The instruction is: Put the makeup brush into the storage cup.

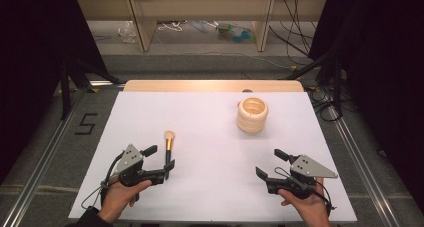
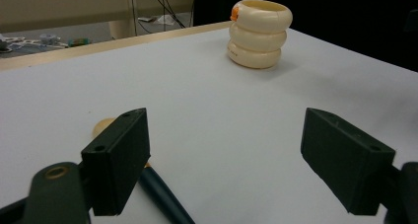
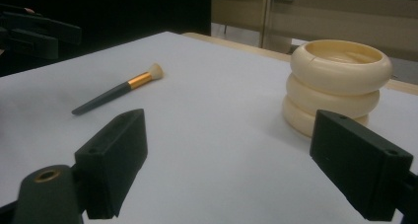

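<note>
- Nearest the person's edge of the white surface (image 1: 215,137), two hands came in from below, each holding a tool low over the sheet.
- Left tool (image 1: 159,160) had its jaws spread wide, gripping nothing; its own view showed both black jaws well apart over bare white.
- Right tool (image 1: 270,163) likewise stood open and empty, well apart from the left one.
- Just ahead of the left tool lay a makeup brush (image 1: 169,148), flat on the surface, with a dark handle, a gold band and a pale tuft pointing away from the person; the handle's near end sat right by the tool's right-hand jaw, though whether they touched could not be told.
- Farther off, toward the far right of the surface, a cream holder of three stacked rings (image 1: 252,115) stood upright, open at the top.
</note>
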The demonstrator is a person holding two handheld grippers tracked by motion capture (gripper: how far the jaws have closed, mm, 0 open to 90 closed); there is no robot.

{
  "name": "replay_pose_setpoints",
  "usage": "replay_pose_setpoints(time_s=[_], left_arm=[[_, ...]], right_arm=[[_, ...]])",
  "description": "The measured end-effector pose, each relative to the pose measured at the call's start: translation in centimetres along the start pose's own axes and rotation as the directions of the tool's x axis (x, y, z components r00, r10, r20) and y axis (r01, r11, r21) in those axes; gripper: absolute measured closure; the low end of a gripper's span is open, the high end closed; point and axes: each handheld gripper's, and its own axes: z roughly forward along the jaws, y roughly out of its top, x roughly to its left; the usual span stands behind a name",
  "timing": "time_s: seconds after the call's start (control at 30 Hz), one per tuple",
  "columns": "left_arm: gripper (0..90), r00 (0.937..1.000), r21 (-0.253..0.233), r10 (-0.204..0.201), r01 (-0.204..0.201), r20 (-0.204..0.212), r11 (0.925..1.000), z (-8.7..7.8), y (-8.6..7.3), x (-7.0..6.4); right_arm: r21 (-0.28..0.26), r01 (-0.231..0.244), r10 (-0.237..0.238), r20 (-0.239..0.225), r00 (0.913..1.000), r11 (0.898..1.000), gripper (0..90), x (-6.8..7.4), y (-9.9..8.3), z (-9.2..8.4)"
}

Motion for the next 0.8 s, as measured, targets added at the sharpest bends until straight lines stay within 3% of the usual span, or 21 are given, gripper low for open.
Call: replay_pose_setpoints(time_s=[0.13, 0.17, 0.23, 0.4, 0.5, 0.53, 0.57, 0.8], left_arm=[[19.1, 1.0000, 0.006, -0.007, 0.007, 0.002, 1.0000, -0.01, -0.04, -0.05], [19.1, 1.0000, 0.006, -0.007, 0.007, 0.002, 1.0000, -0.01, -0.04, -0.05], [19.1, 1.0000, 0.010, -0.010, 0.010, 0.001, 0.9999, -0.02, -0.07, -0.07], [19.1, 0.9998, 0.017, -0.017, 0.017, 0.000, 0.9997, 0.09, -0.17, -0.09], [19.0, 0.9997, 0.021, -0.024, 0.024, -0.002, 0.9995, 0.15, -0.20, -0.16], [19.0, 1.0000, 0.021, -0.006, 0.006, 0.006, 0.9998, 0.19, -0.17, -0.03], [18.9, 0.9997, 0.027, -0.023, 0.023, 0.002, 0.9994, 0.21, -0.22, -0.17], [18.6, 0.9996, 0.060, -0.026, 0.026, 0.006, 0.9978, 0.57, -0.15, -0.11]], right_arm=[[0.023, 0.006, -0.006, 0.011, 0.9999, 1.000, 15.4, -0.01, 0.06, -0.18], [-0.011, -0.004, 0.004, -0.003, 1.0000, 1.000, 15.5, 0.04, -0.04, 0.12], [0.016, 0.003, -0.003, 0.005, 1.0000, 1.000, 15.5, 0.01, 0.03, -0.07], [0.001, -0.001, 0.001, -0.001, 1.0000, 1.000, 15.5, 0.03, -0.02, 0.09], [-0.001, 0.022, -0.022, 0.008, 0.9997, 1.000, 15.5, -0.13, -0.01, 0.10], [0.004, 0.023, -0.023, 0.011, 0.9997, 1.000, 15.5, -0.13, 0.00, 0.06], [0.001, 0.023, -0.023, 0.012, 0.9997, 1.000, 15.5, -0.12, -0.02, 0.09], [0.001, 0.004, -0.004, -0.008, 1.0000, 1.000, 15.5, 0.20, -0.14, 0.41]])
